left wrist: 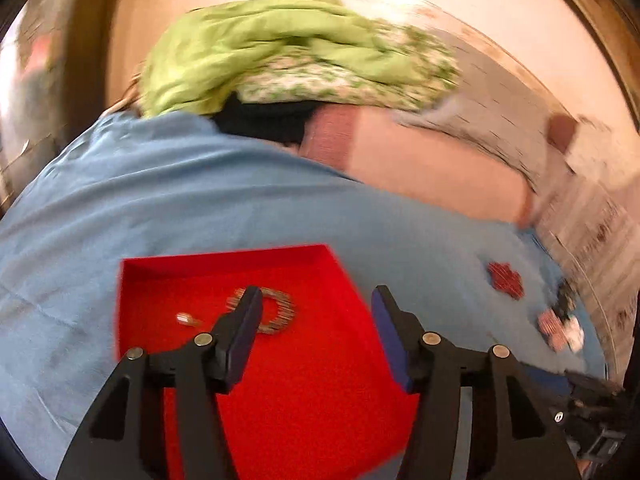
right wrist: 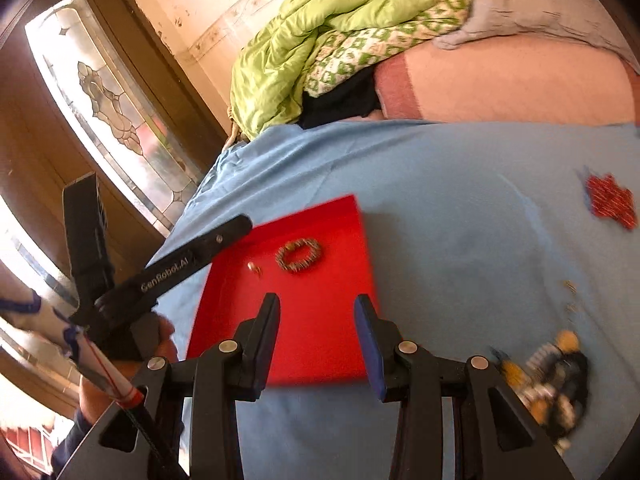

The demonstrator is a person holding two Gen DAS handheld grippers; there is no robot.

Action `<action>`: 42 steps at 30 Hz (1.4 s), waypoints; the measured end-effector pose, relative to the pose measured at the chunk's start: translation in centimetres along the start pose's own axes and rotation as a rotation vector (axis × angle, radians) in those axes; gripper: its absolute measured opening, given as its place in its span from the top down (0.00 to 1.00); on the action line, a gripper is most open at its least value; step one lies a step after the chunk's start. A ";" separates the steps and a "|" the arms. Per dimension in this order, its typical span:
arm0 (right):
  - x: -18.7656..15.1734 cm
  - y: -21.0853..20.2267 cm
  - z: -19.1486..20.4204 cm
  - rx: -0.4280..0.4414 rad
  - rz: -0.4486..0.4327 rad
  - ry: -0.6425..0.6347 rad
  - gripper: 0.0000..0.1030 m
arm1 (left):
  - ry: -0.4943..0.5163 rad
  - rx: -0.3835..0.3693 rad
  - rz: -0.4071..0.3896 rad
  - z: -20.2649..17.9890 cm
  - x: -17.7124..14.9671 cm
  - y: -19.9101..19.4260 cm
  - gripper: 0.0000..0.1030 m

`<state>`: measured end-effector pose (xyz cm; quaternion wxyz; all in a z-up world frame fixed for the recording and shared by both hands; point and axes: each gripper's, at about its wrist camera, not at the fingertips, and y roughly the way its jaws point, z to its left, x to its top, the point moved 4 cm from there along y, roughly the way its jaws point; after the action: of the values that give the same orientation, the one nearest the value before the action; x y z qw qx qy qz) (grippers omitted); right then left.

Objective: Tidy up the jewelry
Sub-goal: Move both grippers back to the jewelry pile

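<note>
A red tray [left wrist: 224, 258] lies on a blue cloth [left wrist: 160, 200]. In it rest a beaded bracelet [left wrist: 280, 312] and a small metal piece [left wrist: 186, 319]. My left gripper [left wrist: 316, 294] hangs open above the tray with nothing between its fingers. In the right wrist view the same tray [right wrist: 320, 216] holds the bracelet [right wrist: 299, 256] and the small piece [right wrist: 253, 267]. My right gripper [right wrist: 317, 302] stands open and empty over the tray's near part. A red ornament [right wrist: 610, 202] and a mixed heap of jewelry [right wrist: 556, 380] lie on the cloth to the right.
A crumpled green quilt [right wrist: 304, 36] and a pink bedcover [right wrist: 500, 80] lie beyond the blue cloth. A stained-glass door [right wrist: 108, 92] stands at the left. The left tool's black body [right wrist: 192, 258] and a hand [right wrist: 164, 344] reach in left of the tray.
</note>
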<state>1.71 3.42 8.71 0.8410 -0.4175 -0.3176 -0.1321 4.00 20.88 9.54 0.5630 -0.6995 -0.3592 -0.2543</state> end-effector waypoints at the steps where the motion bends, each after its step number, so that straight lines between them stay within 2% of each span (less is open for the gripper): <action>1: -0.3 -0.9 -0.6 -0.012 -0.009 -0.003 0.59 | 0.018 -0.010 0.001 -1.1 -0.3 -0.2 0.46; 3: -0.9 -3.5 -2.6 -0.060 -0.044 -0.010 0.59 | 0.041 -0.027 0.019 -3.1 -1.0 -0.4 0.46; 6: -1.4 -6.5 -6.2 -0.118 -0.076 0.008 0.59 | 0.020 -0.074 0.051 -5.2 -2.4 -1.0 0.45; 10: -2.4 -9.4 -10.8 -0.207 -0.116 -0.002 0.60 | -0.019 -0.154 0.138 -7.5 -6.0 -1.3 0.43; 13: -4.8 -9.7 -15.7 -0.302 -0.069 0.083 0.60 | -0.008 -0.181 0.245 -9.1 -8.7 0.3 0.43; 16: -5.7 -9.5 -19.0 -0.226 -0.009 0.207 0.60 | 0.034 -0.181 0.293 -10.6 -9.9 1.8 0.43; 20: -5.9 -8.8 -20.4 -0.202 0.015 0.253 0.60 | 0.074 -0.187 0.299 -12.3 -10.2 2.8 0.43; 23: -6.1 -7.5 -19.9 -0.169 0.052 0.243 0.60 | 0.109 -0.179 0.315 -13.0 -10.6 3.8 0.43; 26: -6.9 -5.4 -19.3 -0.193 0.128 0.211 0.61 | 0.154 -0.165 0.332 -13.5 -10.9 4.4 0.43; 28: -7.4 -4.6 -19.3 -0.228 0.163 0.202 0.73 | 0.166 -0.177 0.340 -13.8 -10.9 4.7 0.43; 29: -7.5 -4.3 -19.3 -0.212 0.179 0.204 0.88 | 0.171 -0.183 0.342 -14.0 -11.0 4.8 0.43; 30: -7.6 -4.5 -19.2 -0.203 0.180 0.202 0.91 | 0.177 -0.190 0.344 -14.3 -11.0 5.0 0.43; 33: -6.8 -6.1 -19.1 -0.233 0.101 0.181 0.92 | 0.220 -0.196 0.353 -15.7 -11.4 5.8 0.43; 37: -5.3 -9.6 -19.4 -0.188 -0.069 0.220 0.92 | 0.319 -0.187 0.340 -18.1 -11.8 7.0 0.44; 39: -5.1 -10.4 -19.5 -0.164 -0.108 0.241 0.92 | 0.351 -0.170 0.340 -18.7 -12.1 7.8 0.57; 40: -5.0 -10.5 -19.5 -0.152 -0.109 0.251 0.92 | 0.359 -0.167 0.356 -19.0 -12.3 8.4 0.60; 41: -5.1 -10.5 -19.6 -0.141 -0.107 0.261 0.92 | 0.363 -0.167 0.373 -19.2 -12.6 8.8 0.70; 42: -5.1 -10.4 -19.5 -0.133 -0.104 0.265 0.92 | 0.364 -0.163 0.390 -19.3 -12.8 9.3 0.75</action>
<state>1.02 -18.58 3.07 0.8380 -0.4344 -0.2157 -0.2500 4.42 -1.59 -1.30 0.5984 -0.7413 -0.0890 -0.2907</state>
